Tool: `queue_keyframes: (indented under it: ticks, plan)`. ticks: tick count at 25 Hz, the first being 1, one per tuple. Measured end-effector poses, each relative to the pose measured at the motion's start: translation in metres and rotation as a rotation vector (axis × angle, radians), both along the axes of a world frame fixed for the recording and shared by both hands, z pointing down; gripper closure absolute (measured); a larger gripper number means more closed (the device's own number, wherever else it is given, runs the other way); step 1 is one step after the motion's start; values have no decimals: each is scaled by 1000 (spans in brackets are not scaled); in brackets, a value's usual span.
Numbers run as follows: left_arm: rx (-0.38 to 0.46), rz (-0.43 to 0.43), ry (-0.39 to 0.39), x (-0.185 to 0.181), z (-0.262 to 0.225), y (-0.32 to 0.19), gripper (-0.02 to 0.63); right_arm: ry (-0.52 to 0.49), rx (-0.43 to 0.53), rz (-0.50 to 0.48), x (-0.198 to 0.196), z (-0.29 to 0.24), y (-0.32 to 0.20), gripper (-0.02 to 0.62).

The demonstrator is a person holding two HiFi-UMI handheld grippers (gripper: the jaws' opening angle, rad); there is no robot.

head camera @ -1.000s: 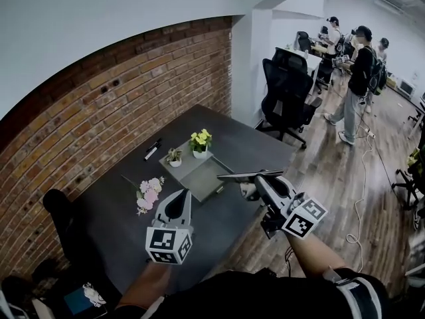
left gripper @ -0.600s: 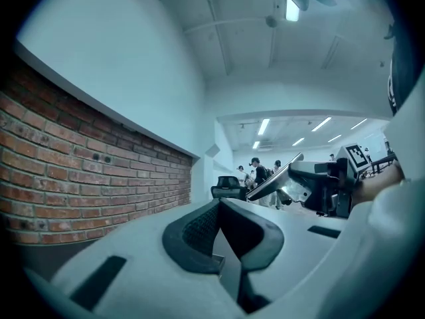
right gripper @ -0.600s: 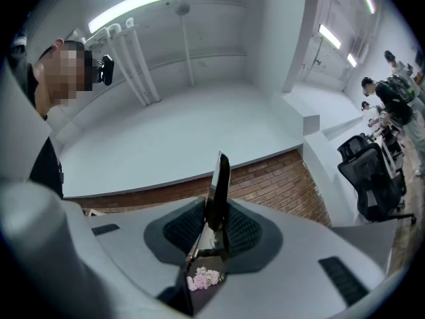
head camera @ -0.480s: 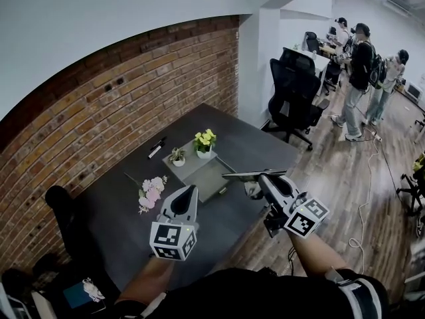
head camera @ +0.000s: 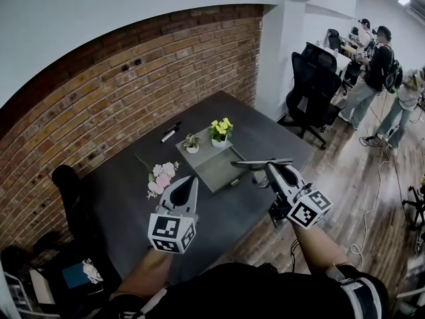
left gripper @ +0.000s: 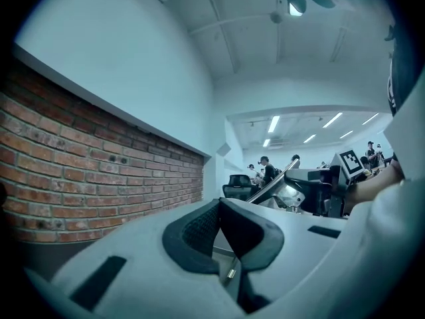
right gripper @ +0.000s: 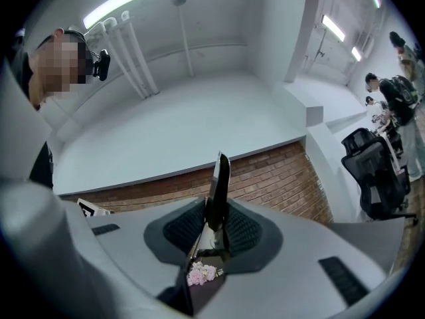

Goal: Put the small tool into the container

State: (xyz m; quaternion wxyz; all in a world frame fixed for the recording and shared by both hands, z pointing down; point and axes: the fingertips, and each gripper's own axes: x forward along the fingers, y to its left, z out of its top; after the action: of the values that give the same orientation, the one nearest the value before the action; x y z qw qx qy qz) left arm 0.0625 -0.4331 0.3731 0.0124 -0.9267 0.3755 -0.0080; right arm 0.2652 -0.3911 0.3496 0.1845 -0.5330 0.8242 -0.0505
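Observation:
My right gripper [head camera: 269, 169] hangs over the table's near right edge, shut on a thin dark flat plate [head camera: 255, 161] that it holds level. In the right gripper view the plate [right gripper: 219, 175] stands edge-on between the pads of that gripper [right gripper: 214, 221]. My left gripper [head camera: 188, 181] hovers over the table's front, its jaws together with nothing between them; its own view shows the left gripper [left gripper: 220, 211] the same way. A shallow grey tray [head camera: 214, 171] lies mid-table. A small dark tool [head camera: 234, 182] rests at its near corner. A black pen [head camera: 170, 132] lies near the wall.
On the dark table [head camera: 126, 191] stand a yellow-flowered pot [head camera: 220, 132] and a small green pot [head camera: 192, 142], with a pink bouquet [head camera: 161, 176] to the left. A brick wall runs behind. A black office chair [head camera: 315, 88] and several people are at the right.
The head view has swung so the table and room sit further right and lower. Both grippers keep their pose, and the right one still holds the plate.

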Motion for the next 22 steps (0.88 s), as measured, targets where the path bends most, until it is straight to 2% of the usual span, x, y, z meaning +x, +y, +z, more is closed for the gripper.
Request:
queue_keyframes:
  ticks: [9,22]
  plan:
    - [-31,-33,4,-7,12,-19,597,62,-85,11,-5,39,-61,509]
    - [-71,-110,-11,-27,30,-53,597,162,-262,0,-20,126,-160,509]
